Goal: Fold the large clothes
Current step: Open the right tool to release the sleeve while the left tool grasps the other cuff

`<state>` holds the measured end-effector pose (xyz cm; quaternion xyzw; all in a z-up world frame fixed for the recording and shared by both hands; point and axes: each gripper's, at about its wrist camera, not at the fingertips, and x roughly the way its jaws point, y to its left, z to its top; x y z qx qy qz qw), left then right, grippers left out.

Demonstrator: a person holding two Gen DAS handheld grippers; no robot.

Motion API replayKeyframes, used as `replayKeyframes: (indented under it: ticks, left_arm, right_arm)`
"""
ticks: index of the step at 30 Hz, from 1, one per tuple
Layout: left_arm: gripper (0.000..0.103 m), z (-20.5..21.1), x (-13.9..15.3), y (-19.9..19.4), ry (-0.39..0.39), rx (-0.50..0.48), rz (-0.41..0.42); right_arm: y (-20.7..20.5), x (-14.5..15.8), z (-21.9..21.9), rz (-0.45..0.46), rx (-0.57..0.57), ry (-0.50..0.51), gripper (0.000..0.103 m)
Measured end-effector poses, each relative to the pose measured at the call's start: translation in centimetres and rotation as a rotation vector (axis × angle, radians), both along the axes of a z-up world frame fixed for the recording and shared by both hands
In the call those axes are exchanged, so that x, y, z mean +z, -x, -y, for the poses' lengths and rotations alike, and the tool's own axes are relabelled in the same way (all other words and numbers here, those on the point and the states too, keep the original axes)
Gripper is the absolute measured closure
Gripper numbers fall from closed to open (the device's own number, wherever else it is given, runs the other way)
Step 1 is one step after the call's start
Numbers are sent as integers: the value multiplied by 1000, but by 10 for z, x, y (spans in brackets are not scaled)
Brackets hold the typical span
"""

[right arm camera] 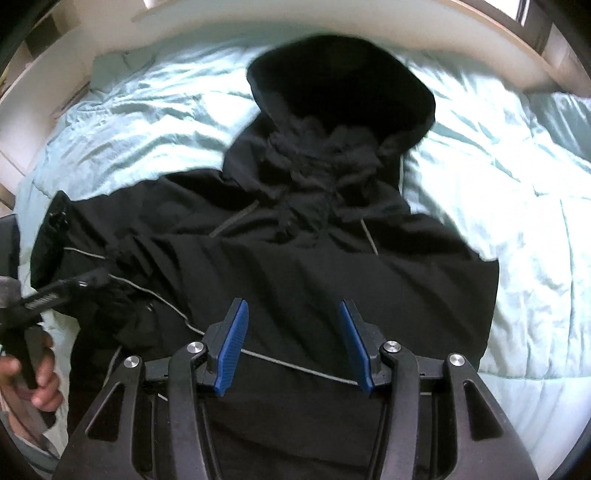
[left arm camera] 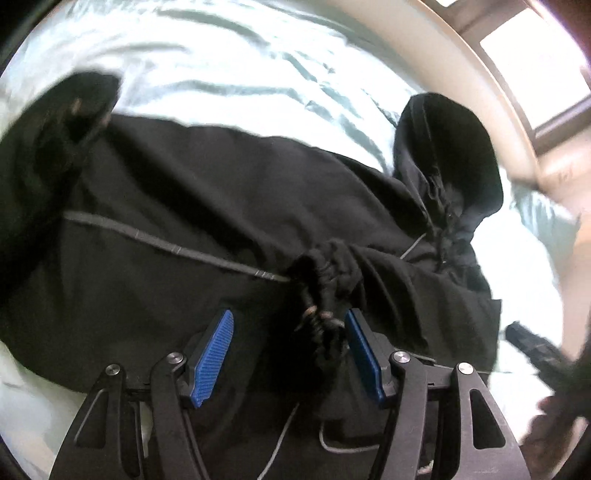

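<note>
- The left gripper (left arm camera: 290,334) is pointing steeply down over a black hooded jacket (left arm camera: 207,206), its blue ribbed pads (left arm camera: 214,356) standing spread, with a gathered, elasticated cuff (left arm camera: 325,280) sitting between them; the bunched cloth is lying against the right pad only, so nothing is being pinched.
- The black linkage arms with round silver pivots are filling the bottom of both wrist views and hiding the jacket's near hem.
- The right gripper (right arm camera: 291,334) is hovering over the jacket's body (right arm camera: 332,280), jaws spread and empty, a thin grey cord (right arm camera: 288,363) running across the cloth below the pads.
- The jacket is lying spread on a pale mint bedspread (right arm camera: 498,192), which is looking satiny, quilted and full of soft creases.
- Its fabric is looking matte and smooth, with thin grey piping (left arm camera: 166,245) crossing the front; the shirred collar and drawcords are bunching just under the hood.
- At the left edge of the right wrist view, a hand (right arm camera: 40,384) is gripping the other tool's black handle (right arm camera: 44,299), both blurred and cut off by the frame.
- At the right edge of the left wrist view, a dark blurred shape (left arm camera: 532,350) is too smeared to make out.
- The hood (right arm camera: 340,81) is lying farthest off, rounded, its inside reading as pure black with no detail.
- Beyond the bed, a pale curved bed frame (right arm camera: 332,22) and bright window panes (left arm camera: 532,59) are washing out.
- No writing is showing clearly enough to read.
</note>
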<state>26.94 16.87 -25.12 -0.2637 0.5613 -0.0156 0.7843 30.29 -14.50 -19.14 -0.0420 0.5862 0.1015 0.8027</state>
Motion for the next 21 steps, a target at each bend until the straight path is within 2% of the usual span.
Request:
replayKeyframes:
  ticks: [3, 9, 10, 11, 13, 18, 20, 21]
  left_arm:
    - [38, 1, -15, -2, 60, -4, -35]
    - [38, 34, -26, -23, 33, -75, -16]
    - [54, 37, -28, -25, 15, -81, -31]
    - [84, 41, -28, -27, -18, -89, -44]
    - [84, 41, -18, -29, -36, -90, -24]
    - [85, 9, 46, -31, -42, -52, 156]
    - [82, -7, 49, -37, -35, -55, 155]
    - [81, -11, 39, -42, -40, -84, 123]
  right_arm:
    - [3, -14, 8, -42, -14, -8, 49]
    - [10, -28, 15, -75, -15, 25, 49]
    - [11, -30, 16, -79, -14, 33, 49]
    - [11, -31, 16, -80, -16, 45, 49]
    - [14, -32, 22, -78, -26, 63, 49]
    - [20, -38, 41, -72, -62, 72, 49]
    - [22, -47, 46, -71, -70, 80, 49]
    - [22, -53, 48, -69, -75, 75, 49]
